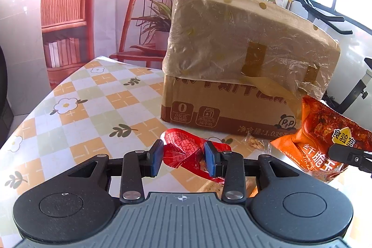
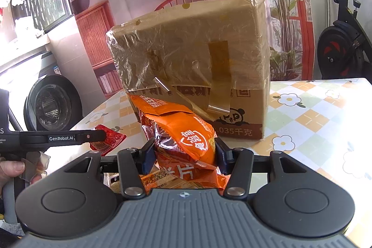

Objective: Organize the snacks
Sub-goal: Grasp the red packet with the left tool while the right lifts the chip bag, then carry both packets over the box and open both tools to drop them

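My left gripper (image 1: 183,158) is shut on a small red snack packet (image 1: 183,152), held just above the checked tablecloth (image 1: 93,104). My right gripper (image 2: 184,153) is shut on an orange chip bag (image 2: 183,129), lifted in front of the cardboard box (image 2: 197,55). In the left wrist view the orange bag (image 1: 325,131) is at the right with the right gripper's fingertip (image 1: 344,152) on it, and the box (image 1: 244,62) stands behind. In the right wrist view the red packet (image 2: 109,140) and the left gripper (image 2: 102,135) are at the left.
The box is wrapped in plastic film with tape strips and its top is closed. A small clear-wrapped snack (image 1: 253,143) lies at the box's foot. A cracker pack (image 1: 209,187) lies under my left gripper. An exercise bike (image 2: 344,43) stands beyond the table's right.
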`<state>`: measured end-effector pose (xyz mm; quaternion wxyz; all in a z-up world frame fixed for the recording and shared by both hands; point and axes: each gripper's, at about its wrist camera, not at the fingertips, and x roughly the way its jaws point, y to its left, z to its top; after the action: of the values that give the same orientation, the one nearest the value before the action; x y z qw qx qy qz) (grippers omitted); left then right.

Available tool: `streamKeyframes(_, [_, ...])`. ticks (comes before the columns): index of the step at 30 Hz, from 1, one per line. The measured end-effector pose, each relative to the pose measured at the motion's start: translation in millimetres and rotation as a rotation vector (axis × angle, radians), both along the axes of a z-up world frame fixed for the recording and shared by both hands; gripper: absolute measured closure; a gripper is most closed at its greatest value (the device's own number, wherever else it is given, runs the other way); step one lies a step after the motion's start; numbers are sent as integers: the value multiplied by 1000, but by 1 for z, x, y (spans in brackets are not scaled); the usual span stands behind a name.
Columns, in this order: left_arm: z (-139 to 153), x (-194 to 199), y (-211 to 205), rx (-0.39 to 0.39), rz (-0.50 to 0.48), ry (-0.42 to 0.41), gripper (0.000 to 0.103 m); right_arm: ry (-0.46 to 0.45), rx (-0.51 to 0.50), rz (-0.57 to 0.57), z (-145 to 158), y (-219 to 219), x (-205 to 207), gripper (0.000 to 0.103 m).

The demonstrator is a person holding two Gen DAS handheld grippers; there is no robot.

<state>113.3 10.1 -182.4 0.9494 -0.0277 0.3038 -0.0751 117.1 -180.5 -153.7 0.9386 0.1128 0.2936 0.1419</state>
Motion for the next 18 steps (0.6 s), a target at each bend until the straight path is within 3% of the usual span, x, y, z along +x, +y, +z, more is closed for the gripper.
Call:
streamKeyframes(5, [35, 4, 5, 4, -8, -96, 63, -68, 44, 15, 30, 0, -1, 50])
streamKeyframes(11, [90, 18, 7, -22, -22, -247, 63, -215, 97, 36, 82, -1, 12, 50])
streamKeyframes(18, [142, 52, -17, -13, -71, -363, 63, -359, 126, 12, 129, -15, 60, 50])
